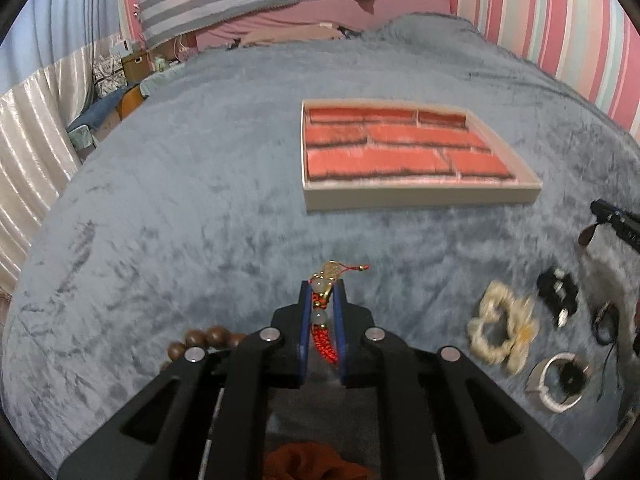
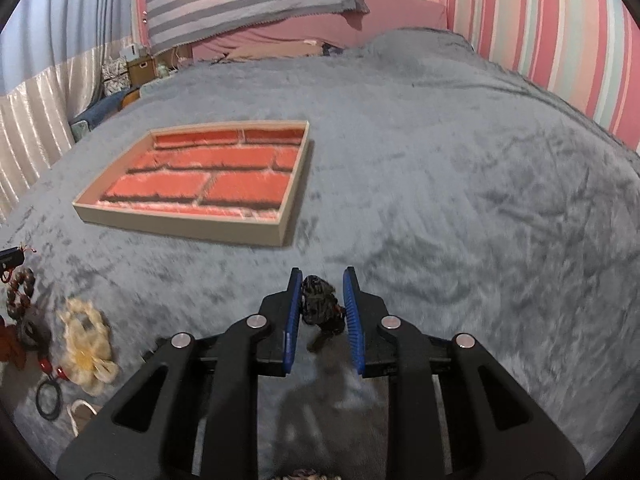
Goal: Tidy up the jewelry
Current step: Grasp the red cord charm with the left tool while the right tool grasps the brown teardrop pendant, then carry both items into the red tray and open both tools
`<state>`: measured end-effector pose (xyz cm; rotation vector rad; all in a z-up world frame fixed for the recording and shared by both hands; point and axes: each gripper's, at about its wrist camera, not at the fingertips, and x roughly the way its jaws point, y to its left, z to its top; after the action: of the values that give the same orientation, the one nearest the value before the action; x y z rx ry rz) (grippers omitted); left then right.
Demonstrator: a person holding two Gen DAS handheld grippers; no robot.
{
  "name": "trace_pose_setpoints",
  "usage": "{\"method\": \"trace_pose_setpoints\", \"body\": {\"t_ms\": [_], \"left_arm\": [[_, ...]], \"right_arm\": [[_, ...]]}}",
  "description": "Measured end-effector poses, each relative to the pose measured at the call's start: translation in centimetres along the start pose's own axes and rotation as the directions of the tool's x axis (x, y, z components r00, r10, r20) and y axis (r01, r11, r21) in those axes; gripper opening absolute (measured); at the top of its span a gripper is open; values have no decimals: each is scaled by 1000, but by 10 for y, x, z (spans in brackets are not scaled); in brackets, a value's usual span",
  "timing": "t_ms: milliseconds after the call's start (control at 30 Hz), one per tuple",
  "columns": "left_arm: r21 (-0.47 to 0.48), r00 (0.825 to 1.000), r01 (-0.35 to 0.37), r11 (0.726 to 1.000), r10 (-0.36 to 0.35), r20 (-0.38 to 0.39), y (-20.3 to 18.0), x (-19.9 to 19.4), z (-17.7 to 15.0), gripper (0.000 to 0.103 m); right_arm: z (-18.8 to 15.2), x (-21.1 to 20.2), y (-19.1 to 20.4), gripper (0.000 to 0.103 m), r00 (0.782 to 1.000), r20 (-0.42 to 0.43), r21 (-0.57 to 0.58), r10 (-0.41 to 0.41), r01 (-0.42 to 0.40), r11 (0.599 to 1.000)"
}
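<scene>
My left gripper (image 1: 322,290) is shut on a red cord charm (image 1: 323,308) with pale beads and gold pieces, lifted above the grey blanket. My right gripper (image 2: 322,280) is shut on a small black braided piece (image 2: 320,306), which hangs between the blue pads (image 2: 294,312). A beige tray (image 1: 420,196) with a red brick-pattern lining lies ahead on the bed; in the right wrist view the tray (image 2: 184,226) sits ahead to the left. The right gripper's tip (image 1: 618,222) shows at the right edge of the left wrist view.
Loose pieces lie on the blanket: a brown bead bracelet (image 1: 208,340), a cream scrunchie (image 1: 502,332), a black clip (image 1: 558,296), a silver bangle (image 1: 558,380), a black ring (image 2: 49,398) and a red scrunchie (image 1: 312,462). Striped pillow and wall stand behind.
</scene>
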<state>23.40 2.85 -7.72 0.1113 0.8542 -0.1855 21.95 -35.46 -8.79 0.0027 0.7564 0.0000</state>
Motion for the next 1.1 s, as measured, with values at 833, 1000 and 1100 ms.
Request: {"method": "trace_pose_setpoints", "body": {"t_ms": [833,1000,1100], "left_arm": [[-25,999,-16,1000,16,-29,-31,168,192,11],[-44,995,-20,999,15,-102,-28,217,216,11],[-32,988,-31,999,26,-149,-31,243,225,11]], "right_arm": [[166,169,73,22,998,-47,-7,40,-41,999],[180,220,69,22,991,-129,13,18,-16,1000],[189,238,69,22,987,-163,15,9,-7,1000]]}}
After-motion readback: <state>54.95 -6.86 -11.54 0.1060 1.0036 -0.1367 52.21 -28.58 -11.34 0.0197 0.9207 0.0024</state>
